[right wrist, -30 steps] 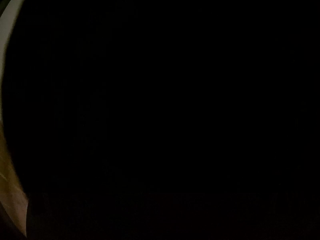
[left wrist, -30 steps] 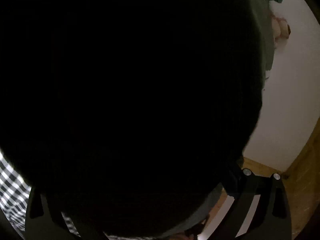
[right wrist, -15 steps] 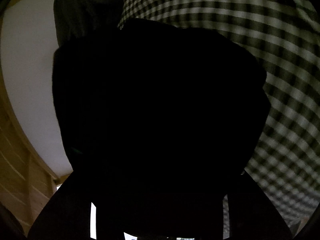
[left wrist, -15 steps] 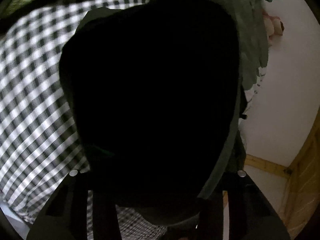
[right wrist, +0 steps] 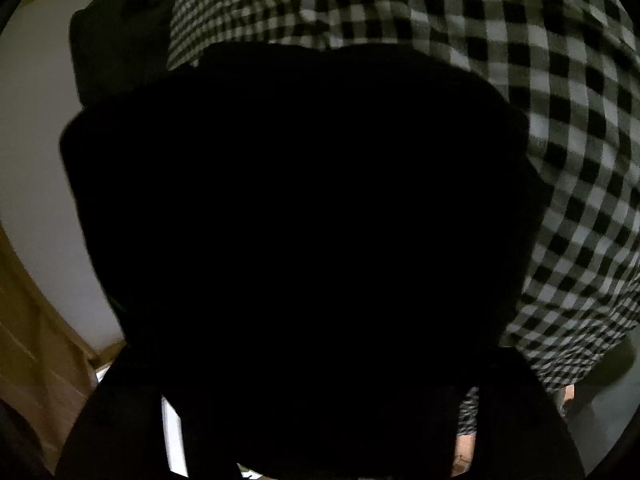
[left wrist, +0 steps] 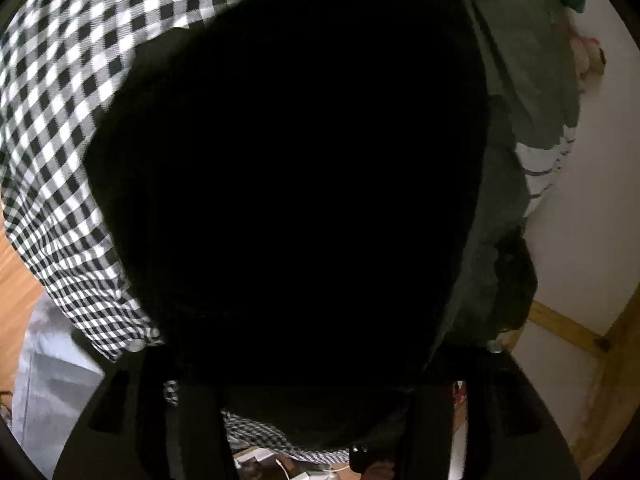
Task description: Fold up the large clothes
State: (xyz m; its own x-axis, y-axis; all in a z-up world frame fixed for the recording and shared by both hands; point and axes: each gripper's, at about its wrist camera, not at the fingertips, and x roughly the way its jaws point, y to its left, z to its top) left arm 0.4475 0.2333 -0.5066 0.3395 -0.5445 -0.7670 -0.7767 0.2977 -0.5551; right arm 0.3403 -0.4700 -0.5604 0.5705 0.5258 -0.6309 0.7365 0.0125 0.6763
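Observation:
A large black garment [left wrist: 288,200] hangs in front of the left wrist camera and fills most of the view; it also fills the right wrist view [right wrist: 304,240]. My left gripper [left wrist: 316,364] is shut on the black garment; only the finger bases show at the bottom. My right gripper [right wrist: 320,360] is likewise shut on the garment, its tips hidden in the dark cloth. A black-and-white checked cloth [left wrist: 60,120] lies behind the garment, also in the right wrist view [right wrist: 540,120].
A grey-green garment [left wrist: 532,80] and a striped white cloth [left wrist: 544,168] lie to the right against a white wall [left wrist: 592,220]. Wooden framing [right wrist: 32,340] stands at the left. A dark garment [right wrist: 120,32] lies at the upper left.
The black garment has pulled back from both cameras. A second ago it blacked out nearly everything; now the checked cloth and the wall show around it.

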